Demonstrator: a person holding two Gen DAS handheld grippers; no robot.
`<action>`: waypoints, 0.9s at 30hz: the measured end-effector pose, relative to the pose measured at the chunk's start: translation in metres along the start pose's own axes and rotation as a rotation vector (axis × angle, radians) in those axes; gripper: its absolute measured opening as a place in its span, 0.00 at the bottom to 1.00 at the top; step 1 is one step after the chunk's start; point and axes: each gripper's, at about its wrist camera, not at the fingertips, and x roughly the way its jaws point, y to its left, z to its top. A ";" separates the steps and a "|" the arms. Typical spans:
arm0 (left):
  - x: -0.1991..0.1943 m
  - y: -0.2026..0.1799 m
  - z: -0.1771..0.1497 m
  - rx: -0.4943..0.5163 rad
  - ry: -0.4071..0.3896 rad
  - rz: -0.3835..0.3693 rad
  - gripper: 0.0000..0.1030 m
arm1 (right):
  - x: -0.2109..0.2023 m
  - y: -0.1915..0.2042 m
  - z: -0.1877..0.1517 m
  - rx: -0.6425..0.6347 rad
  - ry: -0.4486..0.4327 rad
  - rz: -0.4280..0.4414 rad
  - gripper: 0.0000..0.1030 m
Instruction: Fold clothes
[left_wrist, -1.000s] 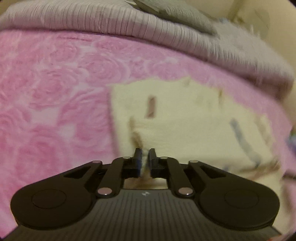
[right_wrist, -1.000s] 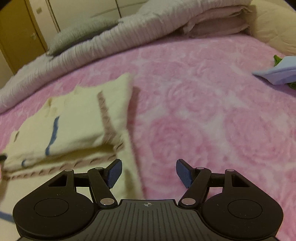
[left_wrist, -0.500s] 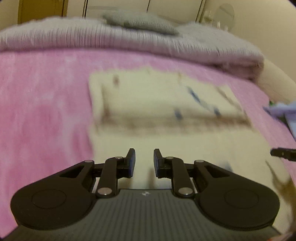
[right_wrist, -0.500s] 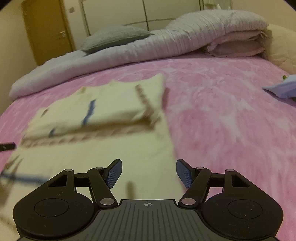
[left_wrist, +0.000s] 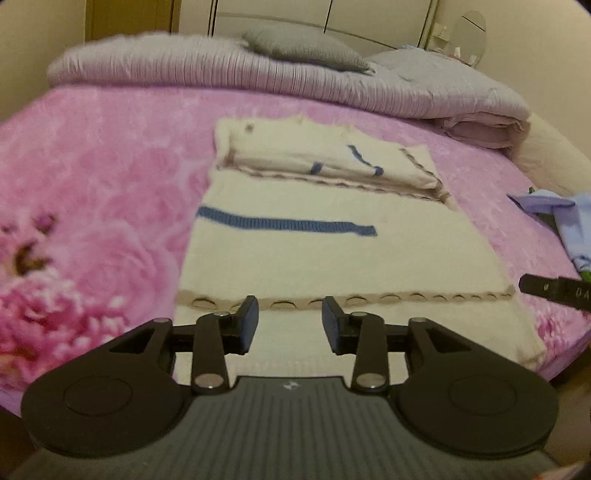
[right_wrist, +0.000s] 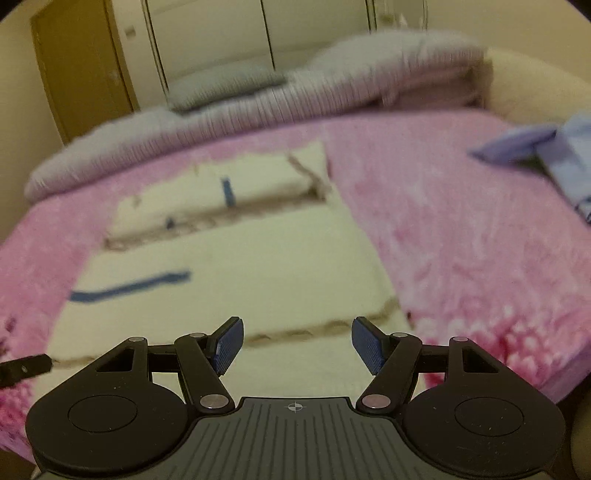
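Observation:
A cream knitted garment (left_wrist: 332, 251) with blue stripes and a brown scalloped hem lies flat on the pink bed, its far end folded back onto itself. In the right wrist view the same garment (right_wrist: 236, 266) fills the middle. My left gripper (left_wrist: 290, 321) hovers above the near hem, its jaws opening, with nothing between them. My right gripper (right_wrist: 297, 345) stands open over the garment's near right corner, also holding nothing. A black fingertip of the right gripper (left_wrist: 554, 291) shows at the right edge of the left wrist view.
The pink rose-patterned blanket (left_wrist: 92, 192) covers the bed. A rolled lilac duvet (left_wrist: 258, 77) with a grey pillow (left_wrist: 306, 48) lies along the far side. A blue garment (right_wrist: 546, 155) sits at the right. The bed's near edge is just below both grippers.
Both grippers have drawn back and up from the folded far end toward the near hem. The left gripper let go of the cream fabric and its jaws have spread; the right stayed open.

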 end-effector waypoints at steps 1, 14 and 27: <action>-0.008 -0.004 -0.003 0.012 -0.003 0.011 0.33 | -0.007 0.004 -0.002 -0.004 0.000 0.003 0.67; -0.059 -0.030 -0.056 0.086 0.003 0.055 0.33 | -0.074 0.015 -0.061 -0.062 0.008 0.012 0.67; -0.091 -0.038 -0.068 0.114 -0.058 0.077 0.33 | -0.112 0.013 -0.069 -0.080 -0.069 0.047 0.67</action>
